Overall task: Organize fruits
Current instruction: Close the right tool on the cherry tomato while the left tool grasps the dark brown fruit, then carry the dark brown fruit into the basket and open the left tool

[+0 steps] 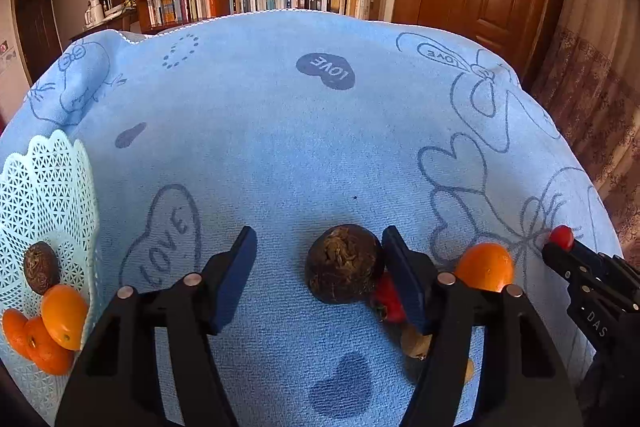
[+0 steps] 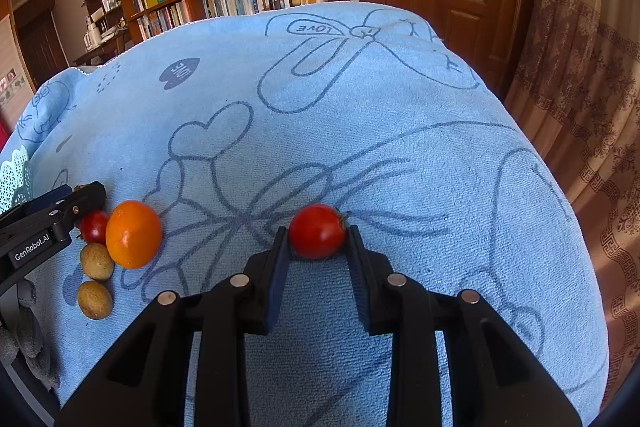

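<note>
The blue printed terry towel (image 1: 280, 147) hides the bench beneath. The pale-green lattice plastic basket (image 1: 48, 195), cut off at left, holds three oranges and one brown round fruit (image 1: 40, 267). Left gripper (image 1: 320, 259) gapes around another dark brown fruit (image 1: 342, 263), partly hiding a red tomato (image 1: 390, 303). Right gripper (image 2: 318, 239) clamps one red cherry tomato (image 2: 317, 230). Beside a loose orange (image 2: 133, 234) lie two tan longans (image 2: 96, 261)

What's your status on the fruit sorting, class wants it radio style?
Left gripper open around dark round fruit. Right gripper shut on red tomato. Basket holds oranges. Orange and second tomato crowd the left gripper's right finger.
</note>
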`<state>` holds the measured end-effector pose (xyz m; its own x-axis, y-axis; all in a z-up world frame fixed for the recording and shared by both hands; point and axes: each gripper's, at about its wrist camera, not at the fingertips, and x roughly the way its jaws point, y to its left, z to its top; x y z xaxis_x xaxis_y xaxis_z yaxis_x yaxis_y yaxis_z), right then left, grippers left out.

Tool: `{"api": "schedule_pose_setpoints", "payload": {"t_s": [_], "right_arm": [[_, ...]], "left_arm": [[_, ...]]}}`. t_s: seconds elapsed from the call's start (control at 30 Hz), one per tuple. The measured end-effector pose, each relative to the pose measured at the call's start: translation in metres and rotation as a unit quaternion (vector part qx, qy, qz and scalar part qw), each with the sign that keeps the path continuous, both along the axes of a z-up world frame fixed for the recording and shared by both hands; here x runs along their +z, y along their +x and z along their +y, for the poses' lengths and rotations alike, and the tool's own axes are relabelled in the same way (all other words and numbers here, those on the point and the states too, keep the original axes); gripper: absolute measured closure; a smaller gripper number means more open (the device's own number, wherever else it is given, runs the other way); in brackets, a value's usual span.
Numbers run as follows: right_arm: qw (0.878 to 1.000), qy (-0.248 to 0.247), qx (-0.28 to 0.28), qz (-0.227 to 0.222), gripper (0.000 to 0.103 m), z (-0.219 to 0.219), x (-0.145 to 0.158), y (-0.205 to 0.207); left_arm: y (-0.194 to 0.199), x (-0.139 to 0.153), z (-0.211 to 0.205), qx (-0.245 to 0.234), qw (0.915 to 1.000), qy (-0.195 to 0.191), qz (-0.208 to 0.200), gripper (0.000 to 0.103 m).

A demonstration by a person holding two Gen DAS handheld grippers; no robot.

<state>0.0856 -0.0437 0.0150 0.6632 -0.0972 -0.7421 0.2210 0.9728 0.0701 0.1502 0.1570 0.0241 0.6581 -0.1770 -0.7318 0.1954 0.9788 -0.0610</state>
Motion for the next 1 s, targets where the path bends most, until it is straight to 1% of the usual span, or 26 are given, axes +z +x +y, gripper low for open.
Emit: {"api": "schedule_pose_setpoints", "payload": {"t_s": [0.07,0.1,0.3,0.43,0.6,0.7,0.87,1.0], "right_arm": [[1.000,0.000,0.000,0.000,0.073,0.000,0.000,0.000],[1.000,0.001,0.000,0.000,0.073,0.000,0.000,0.000],[1.000,0.021,0.000,-0.004,0.073,-0.007,-0.001,-0.001],[0.999,0.036,-0.001,-0.006,0.073,-0.011,0.000,-0.003],[0.999,0.045,-0.008,-0.010,0.073,-0.017,0.001,-0.003],[0.999,0.040,-0.007,-0.008,0.073,-0.015,-0.001,-0.002],[1.000,0.024,-0.003,-0.007,0.073,-0.008,-0.001,-0.002],[1.000,0.026,0.001,-0.015,0.074,-0.008,0.002,-0.004]], "left_arm": [[-0.001,-0.001,0.000,-0.011,0.9998,-0.014,0.002,0.058],[-0.002,0.000,0.000,-0.018,0.9996,-0.021,0.002,0.063],[-0.014,0.003,-0.002,-0.020,0.9995,-0.021,-0.016,0.063],[-0.025,0.015,0.000,-0.016,0.9988,-0.016,-0.043,0.063],[-0.035,0.031,0.005,-0.006,0.9972,-0.022,-0.072,0.063],[-0.039,0.037,0.010,0.002,0.9963,-0.023,-0.082,0.063],[-0.044,0.046,0.015,0.016,0.9947,-0.013,-0.101,0.063],[-0.047,0.052,0.023,0.027,0.9935,-0.018,-0.109,0.063]]}}
